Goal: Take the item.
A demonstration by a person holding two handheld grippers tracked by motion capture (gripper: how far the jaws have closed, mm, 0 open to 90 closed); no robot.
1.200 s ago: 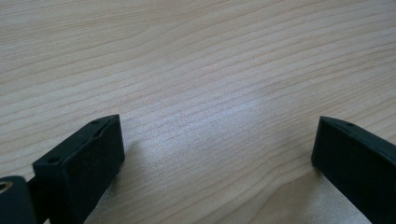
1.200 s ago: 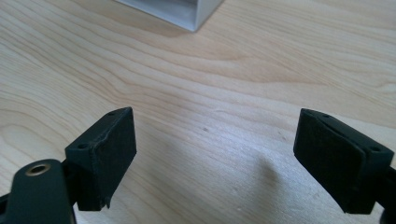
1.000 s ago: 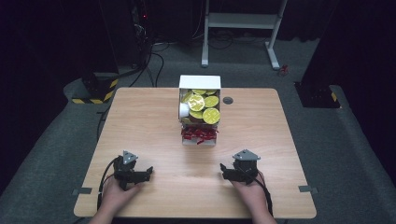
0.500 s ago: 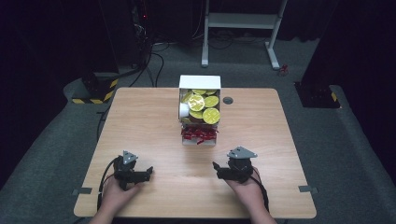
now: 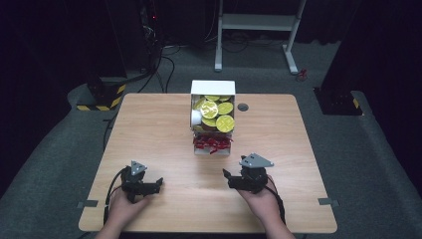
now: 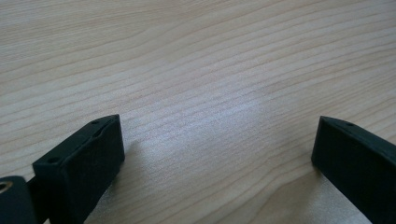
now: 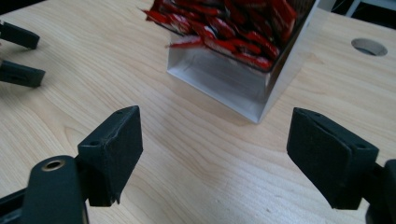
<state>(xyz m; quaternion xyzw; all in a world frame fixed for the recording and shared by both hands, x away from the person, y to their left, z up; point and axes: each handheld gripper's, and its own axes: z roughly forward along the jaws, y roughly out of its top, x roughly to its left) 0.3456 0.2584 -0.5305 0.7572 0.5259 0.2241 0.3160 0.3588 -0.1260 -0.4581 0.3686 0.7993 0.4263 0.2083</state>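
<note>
While our right gripper (image 5: pixel 234 178) hung above the counter (image 5: pixel 149 129) near its front edge, its jaws had just been closing, though they stood apart with nothing between them. We judged the reach would go best if we kept them wide and came in low toward the red packets (image 7: pixel 233 28) spilling from the box (image 7: pixel 243 88). That box stood toward the middle of the back edge, ahead of the gripper and apart from it. Our left gripper (image 5: pixel 154 185) rested spread and empty near the front left corner.
</note>
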